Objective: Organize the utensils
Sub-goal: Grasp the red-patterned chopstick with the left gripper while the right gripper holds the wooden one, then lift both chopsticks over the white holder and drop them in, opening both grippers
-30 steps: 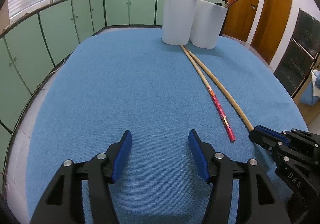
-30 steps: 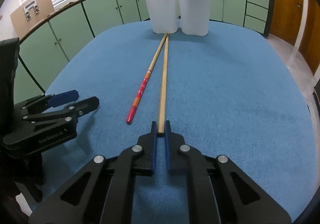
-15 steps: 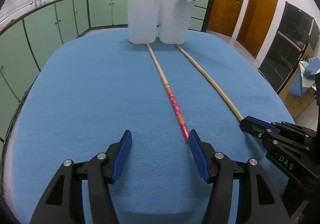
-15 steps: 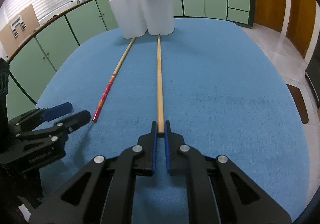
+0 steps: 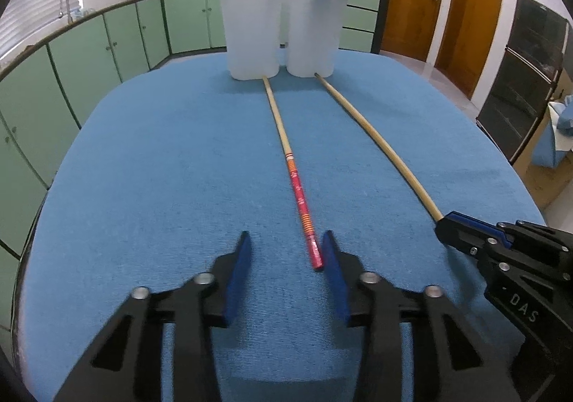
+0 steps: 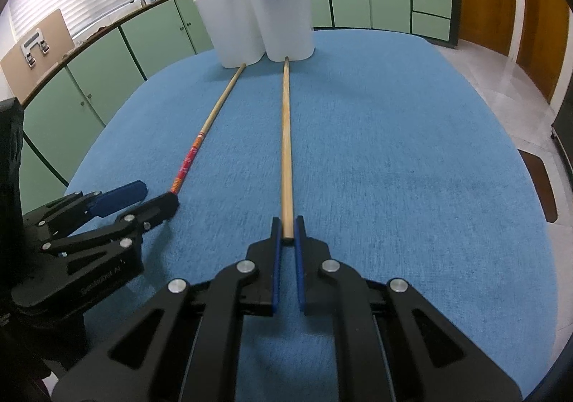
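Two chopsticks lie on the blue cloth, their far tips at two white holders. My left gripper is open, its jaws on either side of the near end of the red-patterned chopstick, which lies close to the right pad. It also shows in the right wrist view. My right gripper is shut on the near end of the plain bamboo chopstick, also seen in the left wrist view.
The holders stand side by side at the far edge of the blue table and hold several chopsticks. Green cabinets run behind and to the left; wooden doors are at the right.
My left gripper has swung right and forward so the red chopstick's end now sits between its jaws, which have narrowed. The right gripper has turned the bamboo chopstick away from the red one.
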Tool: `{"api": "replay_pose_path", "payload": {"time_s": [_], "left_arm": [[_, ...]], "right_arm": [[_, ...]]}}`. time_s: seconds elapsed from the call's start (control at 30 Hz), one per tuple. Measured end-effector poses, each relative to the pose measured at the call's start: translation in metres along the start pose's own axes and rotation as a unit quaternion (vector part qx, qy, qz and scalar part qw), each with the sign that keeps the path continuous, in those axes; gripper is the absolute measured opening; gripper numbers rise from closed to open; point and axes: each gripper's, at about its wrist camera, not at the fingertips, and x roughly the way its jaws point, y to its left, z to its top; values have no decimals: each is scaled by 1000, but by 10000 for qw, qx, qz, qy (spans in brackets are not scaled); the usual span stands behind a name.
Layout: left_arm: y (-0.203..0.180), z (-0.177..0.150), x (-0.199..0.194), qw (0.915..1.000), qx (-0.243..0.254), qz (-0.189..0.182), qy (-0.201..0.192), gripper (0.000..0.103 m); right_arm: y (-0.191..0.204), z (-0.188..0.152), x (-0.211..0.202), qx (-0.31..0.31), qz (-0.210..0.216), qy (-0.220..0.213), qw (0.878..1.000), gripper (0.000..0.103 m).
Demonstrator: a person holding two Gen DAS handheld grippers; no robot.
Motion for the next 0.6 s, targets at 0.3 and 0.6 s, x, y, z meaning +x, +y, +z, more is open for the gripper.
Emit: {"api": "replay_pose_path", "payload": {"time_s": [0.3,0.6], "left_arm": [[1,-1,-1,10000,-53,71,-34,6],[2,-1,-4,9999,-68,46,-74,6]], "right_arm": [[-1,-1,0,-27,-8,-8,10000,8],[0,-1,0,-63,-46,-40,10000,6]]}}
